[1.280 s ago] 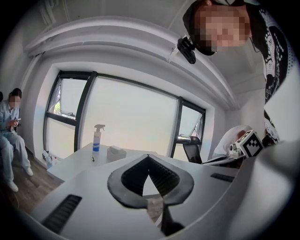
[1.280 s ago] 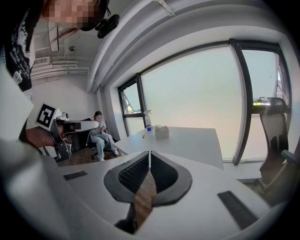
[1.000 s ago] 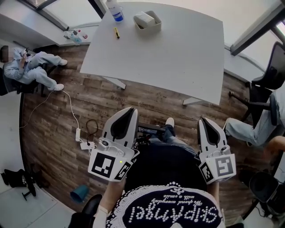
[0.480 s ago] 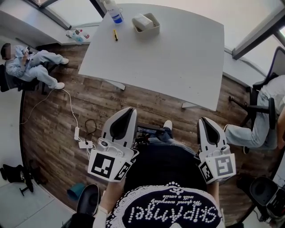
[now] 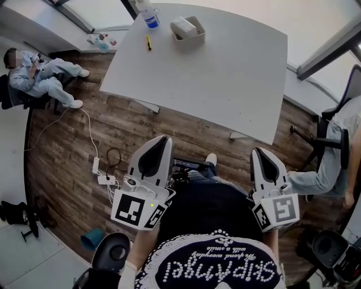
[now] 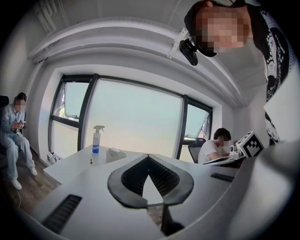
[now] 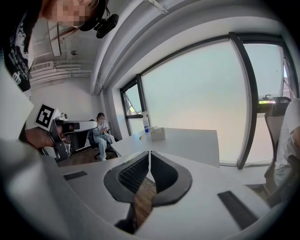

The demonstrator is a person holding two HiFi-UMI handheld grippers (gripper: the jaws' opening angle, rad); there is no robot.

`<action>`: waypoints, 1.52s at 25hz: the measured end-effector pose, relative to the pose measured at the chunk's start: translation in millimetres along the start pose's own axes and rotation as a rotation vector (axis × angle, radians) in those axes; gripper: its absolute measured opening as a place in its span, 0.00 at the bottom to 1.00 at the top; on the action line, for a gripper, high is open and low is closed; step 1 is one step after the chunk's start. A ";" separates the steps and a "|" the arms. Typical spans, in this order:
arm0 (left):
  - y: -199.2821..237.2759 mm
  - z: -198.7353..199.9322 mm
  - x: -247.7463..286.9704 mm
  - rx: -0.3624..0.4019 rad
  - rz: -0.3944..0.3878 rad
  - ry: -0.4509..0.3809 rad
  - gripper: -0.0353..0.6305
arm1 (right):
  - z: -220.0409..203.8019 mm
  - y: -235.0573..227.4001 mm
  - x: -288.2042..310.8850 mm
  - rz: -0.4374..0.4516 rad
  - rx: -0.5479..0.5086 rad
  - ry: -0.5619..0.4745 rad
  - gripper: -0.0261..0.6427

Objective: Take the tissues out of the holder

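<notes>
White paper tissues sit untouched in grey rectangular holder across white table; left gripper, right gripper both closed empty at waist, apparently pre-reach.

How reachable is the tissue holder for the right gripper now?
Probably not yet: the right gripper hangs near the person's body, with floor and most of the table separating it from the tissue holder.

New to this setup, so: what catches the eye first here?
The big white table fills the top of the head view, with the tissue holder and a spray bottle at its far end. Nearer, the left gripper and right gripper, both shut and empty, hang over the wooden floor, short of the table.
</notes>
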State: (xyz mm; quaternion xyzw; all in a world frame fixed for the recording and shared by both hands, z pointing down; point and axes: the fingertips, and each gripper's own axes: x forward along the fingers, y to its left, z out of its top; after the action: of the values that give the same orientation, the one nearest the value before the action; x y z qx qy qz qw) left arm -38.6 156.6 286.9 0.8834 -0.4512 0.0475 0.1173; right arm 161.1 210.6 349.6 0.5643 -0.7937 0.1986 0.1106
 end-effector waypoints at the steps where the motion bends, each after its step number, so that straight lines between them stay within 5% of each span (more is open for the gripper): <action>1: -1.0 -0.2 -0.2 -0.001 0.002 0.000 0.06 | 0.1 -1.0 -0.7 0.001 0.000 -0.001 0.08; 21: -31.5 19.2 0.2 0.068 -0.033 -0.048 0.06 | 4.9 -10.2 -22.2 -0.003 0.006 -0.065 0.08; 38: -2.4 11.2 20.6 0.030 -0.078 -0.020 0.06 | 7.5 -3.9 3.0 -0.049 0.004 -0.026 0.08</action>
State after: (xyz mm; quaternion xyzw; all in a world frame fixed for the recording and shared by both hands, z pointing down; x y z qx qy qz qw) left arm -24.9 139.0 279.6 0.9024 -0.4169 0.0407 0.1013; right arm 164.1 203.7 344.8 0.5862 -0.7806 0.1901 0.1043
